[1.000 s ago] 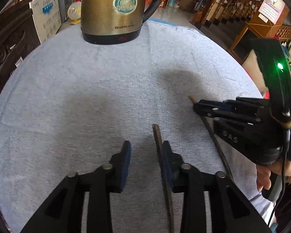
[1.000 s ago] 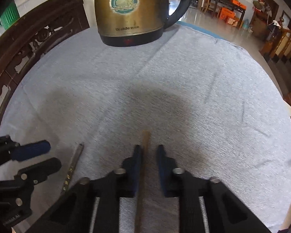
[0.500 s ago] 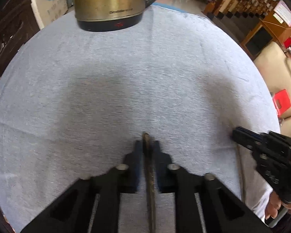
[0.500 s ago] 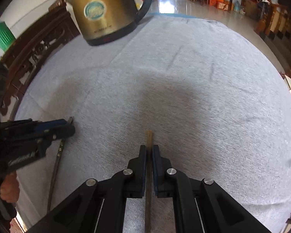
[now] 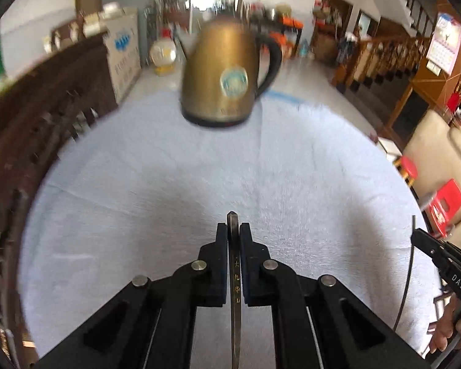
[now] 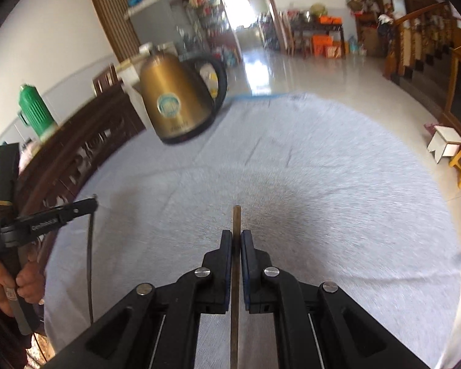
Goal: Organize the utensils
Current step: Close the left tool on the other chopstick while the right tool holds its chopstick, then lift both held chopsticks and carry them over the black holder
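My left gripper [image 5: 233, 229] is shut on a dark chopstick [image 5: 236, 292] with gold characters; its tip pokes just past the fingertips, lifted above the grey cloth. My right gripper [image 6: 236, 235] is shut on a lighter brown chopstick [image 6: 236, 221], also lifted. In the left wrist view the right gripper [image 5: 415, 233] shows at the right edge with its chopstick [image 5: 407, 276] hanging down. In the right wrist view the left gripper [image 6: 92, 204] shows at the left with its chopstick [image 6: 90, 261] hanging down.
A brass-coloured electric kettle [image 5: 227, 77] stands at the far side of the round table covered in grey cloth [image 5: 169, 200]. A dark carved wooden chair back [image 5: 46, 117] lines the left edge. Red stools [image 5: 445, 203] stand on the floor to the right.
Both grippers closed on their chopsticks and lifted them off the cloth, tilting upward so that the room and kettle now show higher in view.
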A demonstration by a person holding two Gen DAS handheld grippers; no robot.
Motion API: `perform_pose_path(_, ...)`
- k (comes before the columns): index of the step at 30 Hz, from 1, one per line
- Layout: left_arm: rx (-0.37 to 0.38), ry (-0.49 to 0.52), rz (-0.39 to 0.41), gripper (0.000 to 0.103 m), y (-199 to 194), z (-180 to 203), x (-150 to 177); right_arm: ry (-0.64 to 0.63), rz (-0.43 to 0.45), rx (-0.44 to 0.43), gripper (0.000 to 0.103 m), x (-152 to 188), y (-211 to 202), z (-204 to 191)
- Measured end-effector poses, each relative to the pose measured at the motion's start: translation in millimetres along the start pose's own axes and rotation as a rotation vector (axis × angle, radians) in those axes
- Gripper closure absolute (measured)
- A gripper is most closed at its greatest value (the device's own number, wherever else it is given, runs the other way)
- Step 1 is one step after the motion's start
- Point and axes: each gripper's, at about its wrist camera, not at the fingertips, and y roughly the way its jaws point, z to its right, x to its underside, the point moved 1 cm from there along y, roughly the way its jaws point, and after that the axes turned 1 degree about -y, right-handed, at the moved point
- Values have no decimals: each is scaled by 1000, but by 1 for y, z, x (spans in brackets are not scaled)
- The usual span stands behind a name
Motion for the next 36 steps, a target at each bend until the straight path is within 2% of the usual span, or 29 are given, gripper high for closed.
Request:
perform_pose_path(3,-18,8,97,96,-44,-3,9,1,79,14,97,11,-32,-6)
perform_pose_path(6,-75,18,178,96,-79,-1,23,-6,139,36,97,21,-60,-13)
perform_pose_path(10,-99,4,248,96,-110,1,38,-19,209,45,97,32,-93,-26)
perform_pose_path(22,-129,-11,331,97,-169,12,67,5,312,19,97,50,-157,-45)
perform_pose_path(36,-101,-18,401,97,-218,16,77,-20,413,-9,97,50,-209,-71)
